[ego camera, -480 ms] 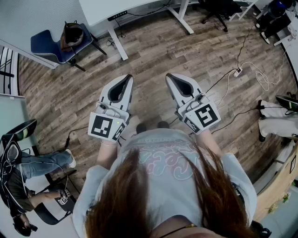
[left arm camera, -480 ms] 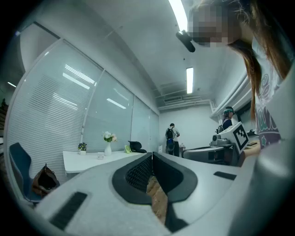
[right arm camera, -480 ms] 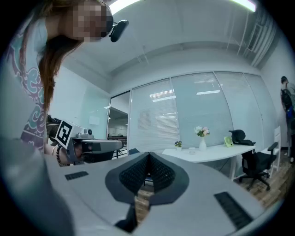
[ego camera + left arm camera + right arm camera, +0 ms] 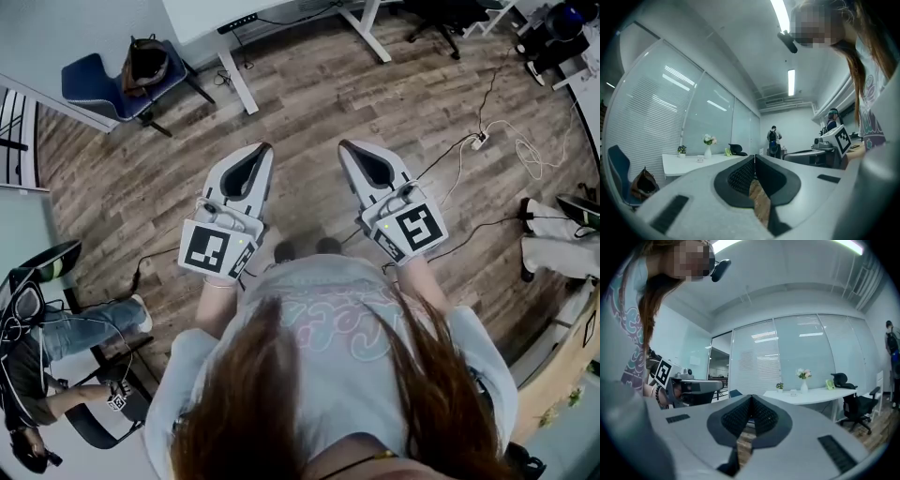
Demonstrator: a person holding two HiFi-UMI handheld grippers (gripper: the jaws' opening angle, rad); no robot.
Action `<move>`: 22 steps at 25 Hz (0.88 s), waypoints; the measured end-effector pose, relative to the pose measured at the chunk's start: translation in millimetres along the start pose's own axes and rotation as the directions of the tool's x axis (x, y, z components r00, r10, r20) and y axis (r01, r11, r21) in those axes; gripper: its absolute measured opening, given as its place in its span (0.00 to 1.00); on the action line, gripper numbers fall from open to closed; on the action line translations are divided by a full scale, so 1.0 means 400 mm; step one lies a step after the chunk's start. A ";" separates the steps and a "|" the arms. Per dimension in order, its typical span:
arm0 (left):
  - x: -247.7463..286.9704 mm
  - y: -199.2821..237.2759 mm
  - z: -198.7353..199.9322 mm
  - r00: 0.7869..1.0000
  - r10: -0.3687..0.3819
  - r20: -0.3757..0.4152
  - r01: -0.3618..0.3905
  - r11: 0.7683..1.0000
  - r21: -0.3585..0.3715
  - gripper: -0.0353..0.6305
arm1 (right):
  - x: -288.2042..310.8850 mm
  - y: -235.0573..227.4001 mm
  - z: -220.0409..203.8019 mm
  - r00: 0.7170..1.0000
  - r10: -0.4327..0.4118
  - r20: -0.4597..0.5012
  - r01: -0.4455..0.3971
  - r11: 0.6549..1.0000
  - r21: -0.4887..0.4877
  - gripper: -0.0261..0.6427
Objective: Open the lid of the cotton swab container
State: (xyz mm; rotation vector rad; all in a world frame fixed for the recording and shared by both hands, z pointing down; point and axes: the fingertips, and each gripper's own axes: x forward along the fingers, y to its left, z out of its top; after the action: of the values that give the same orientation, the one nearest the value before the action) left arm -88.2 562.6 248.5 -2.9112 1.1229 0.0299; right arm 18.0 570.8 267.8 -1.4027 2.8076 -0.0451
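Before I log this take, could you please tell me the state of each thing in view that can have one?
Left gripper: shut, empty, held level.
Right gripper: shut, empty, held level.
Brown bag: resting on the blue chair.
Vase: upright on the white desk, flowers in it.
Cotton swab container: not in any view.

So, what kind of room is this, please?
Most likely an office: a white desk carrying a flower vase, glass partition walls with blinds, and a black office chair on wood-look flooring.
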 end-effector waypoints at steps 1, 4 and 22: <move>-0.002 -0.001 -0.001 1.000 -0.002 0.000 0.002 1.000 -0.002 0.07 | 0.000 0.002 -0.001 1.000 -0.002 -0.001 0.002 1.000 -0.001 0.04; -0.005 -0.006 0.000 1.000 -0.012 0.000 0.012 1.000 0.002 0.07 | 0.000 0.007 -0.004 1.000 -0.009 -0.005 0.009 1.000 -0.002 0.04; -0.057 0.002 0.001 1.000 -0.015 0.026 0.016 1.000 -0.017 0.27 | 0.016 0.050 -0.014 0.998 -0.033 0.045 0.028 0.995 0.096 0.31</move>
State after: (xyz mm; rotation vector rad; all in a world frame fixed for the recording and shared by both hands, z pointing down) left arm -105.6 577.2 248.7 -2.9256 1.1018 0.0776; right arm -1.9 577.6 273.0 -1.4071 2.7074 -0.1426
